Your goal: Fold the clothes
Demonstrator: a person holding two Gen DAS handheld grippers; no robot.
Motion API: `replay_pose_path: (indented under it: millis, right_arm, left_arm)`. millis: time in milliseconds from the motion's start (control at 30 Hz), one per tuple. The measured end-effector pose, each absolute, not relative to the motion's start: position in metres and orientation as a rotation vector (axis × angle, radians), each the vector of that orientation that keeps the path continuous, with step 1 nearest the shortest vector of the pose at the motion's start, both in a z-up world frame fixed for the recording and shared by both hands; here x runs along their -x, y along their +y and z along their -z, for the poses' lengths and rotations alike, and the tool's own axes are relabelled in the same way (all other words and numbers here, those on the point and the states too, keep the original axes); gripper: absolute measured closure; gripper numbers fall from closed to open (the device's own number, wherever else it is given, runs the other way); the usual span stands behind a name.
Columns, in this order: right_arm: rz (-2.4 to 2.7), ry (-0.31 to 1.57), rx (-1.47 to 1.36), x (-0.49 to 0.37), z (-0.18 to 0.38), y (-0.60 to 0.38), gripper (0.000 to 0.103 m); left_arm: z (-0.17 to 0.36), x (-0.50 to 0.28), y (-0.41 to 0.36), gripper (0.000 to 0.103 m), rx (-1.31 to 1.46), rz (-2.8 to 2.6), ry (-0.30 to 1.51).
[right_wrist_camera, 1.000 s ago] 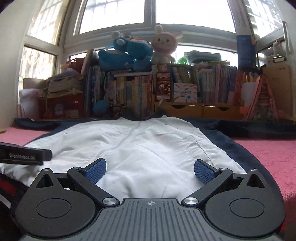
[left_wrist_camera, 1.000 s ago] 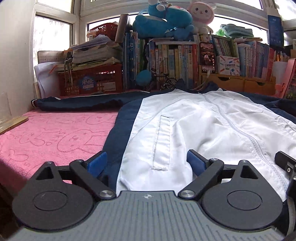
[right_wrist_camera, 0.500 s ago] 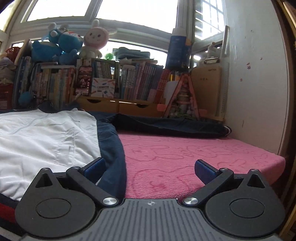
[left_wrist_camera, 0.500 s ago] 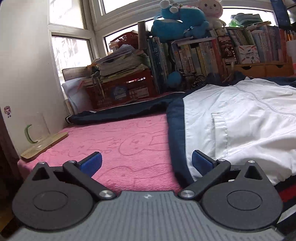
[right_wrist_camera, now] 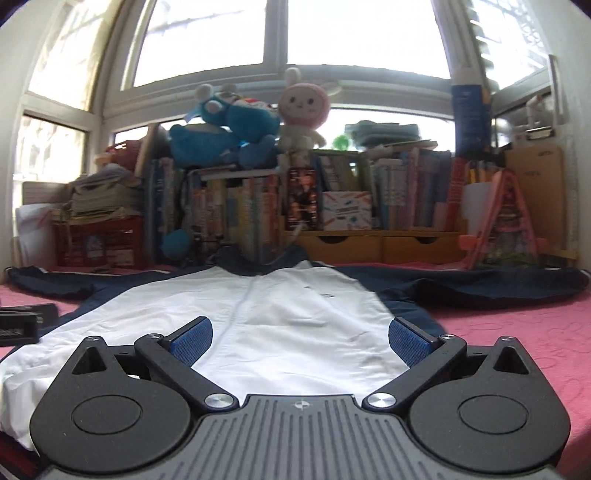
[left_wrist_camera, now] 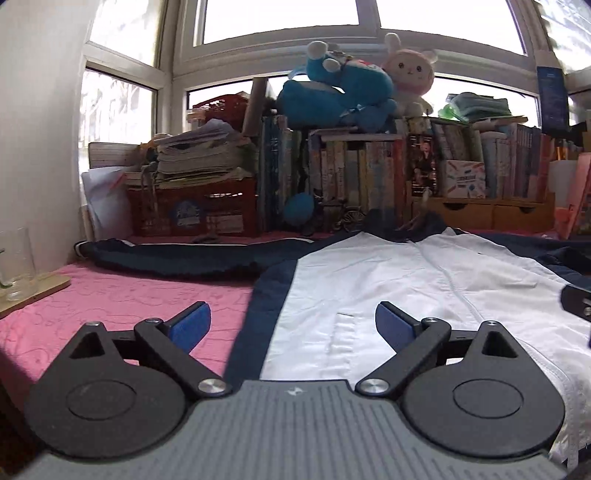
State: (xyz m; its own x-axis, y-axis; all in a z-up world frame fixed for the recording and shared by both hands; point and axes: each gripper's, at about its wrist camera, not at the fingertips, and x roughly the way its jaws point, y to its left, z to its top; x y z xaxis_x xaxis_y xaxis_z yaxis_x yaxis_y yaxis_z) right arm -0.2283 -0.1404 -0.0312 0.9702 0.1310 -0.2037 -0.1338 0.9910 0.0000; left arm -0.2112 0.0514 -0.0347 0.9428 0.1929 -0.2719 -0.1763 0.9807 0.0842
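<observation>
Right wrist view: my right tongs and left tongs stood apart over the flat jacket; its slippery fabric could bunch.

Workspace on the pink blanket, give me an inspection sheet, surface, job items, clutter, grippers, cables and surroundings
Surface: pink blanket with embossed pattern, flat.
Job's things: white and navy jacket laid flat, front up, zip closed, both sleeves spread sideways.
Clutter: drinking glass on a wooden board at the left edge.
Grippers: left gripper open, over the jacket's left side edge; right gripper open, over the white front; neither holds cloth.
Cables: nothing seen.
Surroundings: bay window, row of books, blue plush, pink plush, red crate.
</observation>
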Motion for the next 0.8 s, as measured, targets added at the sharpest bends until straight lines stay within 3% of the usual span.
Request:
replay_pose_path:
  millis: [100,167,400,533,667,800]
  right_arm:
    - [-0.117,0.239,0.124,0.223,0.046,-0.128,0.002]
    - [0.012,0.203,0.220,0.228,0.057,-0.142,0.004]
    - [0.534,0.313,0.287,0.218,0.062,-0.252,0.001]
    - [0.422,0.326,0.303,0.205,0.027,-0.269,0.000]
    - [0.037,0.405,0.179,0.170,-0.011,-0.259,0.000]
    - [-0.275,0.546,0.024,0.104,-0.013,-0.218,0.000]
  left_arm:
    - [0.058,0.205,0.044,0.004,-0.186,-0.253,0.349]
    - [0.066,0.223,0.053,0.000,-0.236,-0.294,0.292]
    - [0.026,0.223,0.091,0.000,-0.259,-0.308,0.298]
    - [0.004,0.223,0.112,0.000,-0.271,-0.314,0.304]
    - [-0.026,0.172,0.102,0.000,-0.189,-0.167,0.278]
    - [-0.012,0.126,0.078,0.000,-0.111,-0.090,0.360]
